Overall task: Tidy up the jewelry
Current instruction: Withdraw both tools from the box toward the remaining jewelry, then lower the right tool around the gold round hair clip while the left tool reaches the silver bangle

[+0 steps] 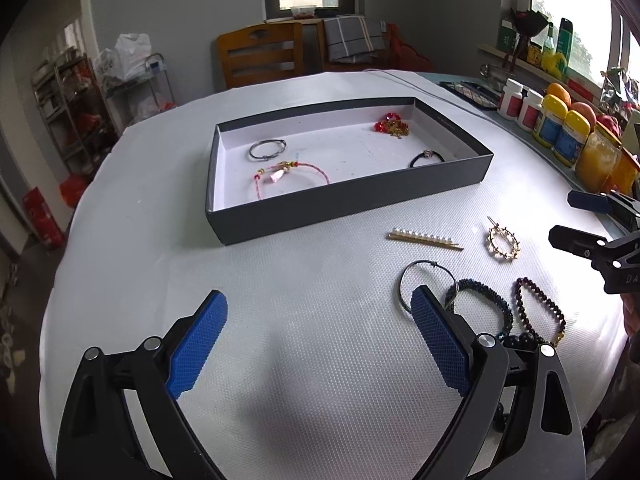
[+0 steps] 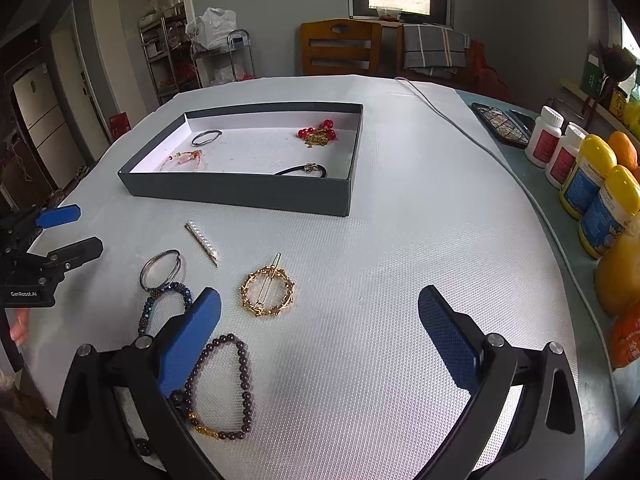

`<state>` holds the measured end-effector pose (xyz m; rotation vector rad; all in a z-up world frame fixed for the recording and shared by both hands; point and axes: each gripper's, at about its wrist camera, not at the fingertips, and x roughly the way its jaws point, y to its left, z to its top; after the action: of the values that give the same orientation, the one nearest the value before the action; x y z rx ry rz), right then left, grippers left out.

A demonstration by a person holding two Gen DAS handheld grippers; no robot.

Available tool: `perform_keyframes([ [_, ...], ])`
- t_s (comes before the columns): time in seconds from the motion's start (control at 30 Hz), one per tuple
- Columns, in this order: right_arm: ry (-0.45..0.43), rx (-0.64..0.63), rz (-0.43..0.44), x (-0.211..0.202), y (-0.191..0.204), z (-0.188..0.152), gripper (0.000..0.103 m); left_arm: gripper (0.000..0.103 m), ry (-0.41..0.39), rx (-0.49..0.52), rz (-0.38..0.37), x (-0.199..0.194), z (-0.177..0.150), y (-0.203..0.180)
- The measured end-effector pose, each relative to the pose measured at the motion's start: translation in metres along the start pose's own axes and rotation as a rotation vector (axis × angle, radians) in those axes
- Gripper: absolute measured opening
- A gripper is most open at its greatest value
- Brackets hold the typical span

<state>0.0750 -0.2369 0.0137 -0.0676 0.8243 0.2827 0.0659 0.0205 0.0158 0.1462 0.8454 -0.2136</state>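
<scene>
Here, in the right wrist view, the left tongs [image 2: 70,230] sit at the far left edge of the frame, spread apart and holding nothing. Just right of them, in the lower left, the loose pieces lie on the white table [image 2: 400,280]: a silver ring bangle [image 2: 162,268] touching a blue beaded bracelet [image 2: 164,300], a pearl hair clip [image 2: 202,242] just above and to the right, and a dark purple beaded bracelet [image 2: 228,384] low in the frame, partly behind the near finger. At centre is a gold round brooch [image 2: 268,290]. Above it, in the upper middle, the dark shallow box [image 2: 240,194] already holds four pieces: a silver bangle, a pink cord bracelet, a red beaded piece and a black hair tie. Across the bottom, the right tongs [image 2: 320,312] hover above the table with the fingers wide apart and empty, the gold brooch lying between them and a little ahead. Bottles and fruit line the right edge.

The sorting looks partway through, with five pieces left outside the box. The step in hand appears to be choosing the next pick. The brooch seems the likeliest for the right tongs; it calls for a lowering onto its rim and a gentle close, since the thin flat piece could slide on the textured cloth.
</scene>
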Motion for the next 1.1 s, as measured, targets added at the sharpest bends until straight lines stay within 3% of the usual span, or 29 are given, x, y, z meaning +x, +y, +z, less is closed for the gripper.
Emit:
perform_keyframes([
  [0.43,0.024,0.0,0.024,0.014,0.003,-0.008,0.096,0.095,0.036,0.046,-0.053,0.017,0.001,-0.026],
  [0.6,0.065,-0.048,0.044,0.032,0.018,-0.007,0.062,0.095,0.04,0.056,-0.048,0.019,0.002,-0.03],
  [0.67,0.083,-0.061,0.057,0.038,0.022,-0.006,0.055,0.095,0.039,0.053,-0.05,0.019,0.002,-0.029],
  [0.83,0.083,-0.085,0.053,0.045,0.03,-0.005,0.049,0.095,0.042,0.049,-0.054,0.021,0.002,-0.03],
  [0.9,0.077,-0.095,0.043,0.046,0.031,-0.004,0.039,0.095,0.043,0.049,-0.061,0.022,0.002,-0.03],
  [1.1,0.07,-0.063,0.061,0.043,0.024,-0.003,0.038,0.095,0.048,0.047,-0.111,0.028,0.005,-0.042],
])
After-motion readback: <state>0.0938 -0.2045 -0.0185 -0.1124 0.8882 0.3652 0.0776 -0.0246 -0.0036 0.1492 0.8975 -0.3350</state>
